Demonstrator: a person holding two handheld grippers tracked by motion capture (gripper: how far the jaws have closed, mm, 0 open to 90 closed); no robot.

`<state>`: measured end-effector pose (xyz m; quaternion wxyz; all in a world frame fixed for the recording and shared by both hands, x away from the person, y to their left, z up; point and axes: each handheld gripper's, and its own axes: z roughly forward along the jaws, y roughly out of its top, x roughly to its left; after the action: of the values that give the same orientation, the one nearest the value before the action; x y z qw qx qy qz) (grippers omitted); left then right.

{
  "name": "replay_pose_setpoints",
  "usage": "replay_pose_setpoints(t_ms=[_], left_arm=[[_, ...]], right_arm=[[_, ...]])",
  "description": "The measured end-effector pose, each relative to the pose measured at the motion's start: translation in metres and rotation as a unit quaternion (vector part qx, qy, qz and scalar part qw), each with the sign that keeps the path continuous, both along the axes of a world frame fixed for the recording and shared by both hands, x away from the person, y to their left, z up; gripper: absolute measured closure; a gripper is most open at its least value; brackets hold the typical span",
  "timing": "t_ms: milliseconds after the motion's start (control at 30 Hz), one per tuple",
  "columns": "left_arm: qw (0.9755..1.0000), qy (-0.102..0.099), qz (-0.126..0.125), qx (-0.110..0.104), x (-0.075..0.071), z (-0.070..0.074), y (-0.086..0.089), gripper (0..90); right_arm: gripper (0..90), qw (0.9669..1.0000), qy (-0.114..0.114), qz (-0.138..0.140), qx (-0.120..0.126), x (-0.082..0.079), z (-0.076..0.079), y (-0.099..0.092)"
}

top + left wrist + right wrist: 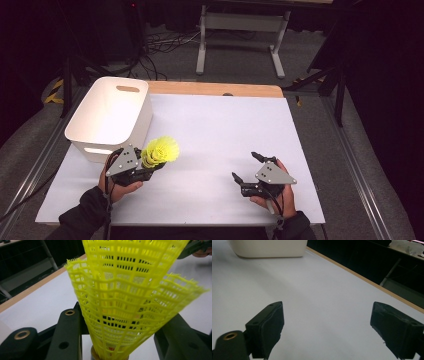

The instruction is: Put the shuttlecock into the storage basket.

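Note:
My left gripper (151, 168) is at the front left of the table, shut on yellow plastic mesh shuttlecocks (161, 151) nested one inside another. Their skirts flare toward the table's middle. In the left gripper view the mesh skirts (130, 297) rise between the two black fingers (67, 335), which press on the narrow lower part; a cork base peeks out at the bottom. My right gripper (245, 166) is at the front right, open, low over the white table top. Its fingers (270, 327) stand wide apart with nothing between them.
A white plastic bin (137, 125) with handle slots stands at the left, just behind my left gripper, and its base (267, 248) appears in the right gripper view. The white table top (225, 125) ends in a wooden strip (215, 89) at the back.

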<state>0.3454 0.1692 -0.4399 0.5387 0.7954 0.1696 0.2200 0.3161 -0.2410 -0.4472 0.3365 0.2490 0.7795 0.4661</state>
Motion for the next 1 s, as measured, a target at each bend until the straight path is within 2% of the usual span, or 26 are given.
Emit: replay_pose_setpoints(t_ms=[600, 1000], left_arm=[[0.9998, -0.014, 0.008, -0.012, -0.003, 0.011, 0.015, 56.3], [0.9993, -0.02, 0.019, -0.027, -0.004, 0.018, 0.025, 56.4]], right_arm=[[12.1, 0.9997, 0.021, 0.014, -0.003, 0.003, -0.005, 0.005], [12.2, 0.9997, 0.02, 0.016, -0.003, 0.003, -0.005, 0.005]])
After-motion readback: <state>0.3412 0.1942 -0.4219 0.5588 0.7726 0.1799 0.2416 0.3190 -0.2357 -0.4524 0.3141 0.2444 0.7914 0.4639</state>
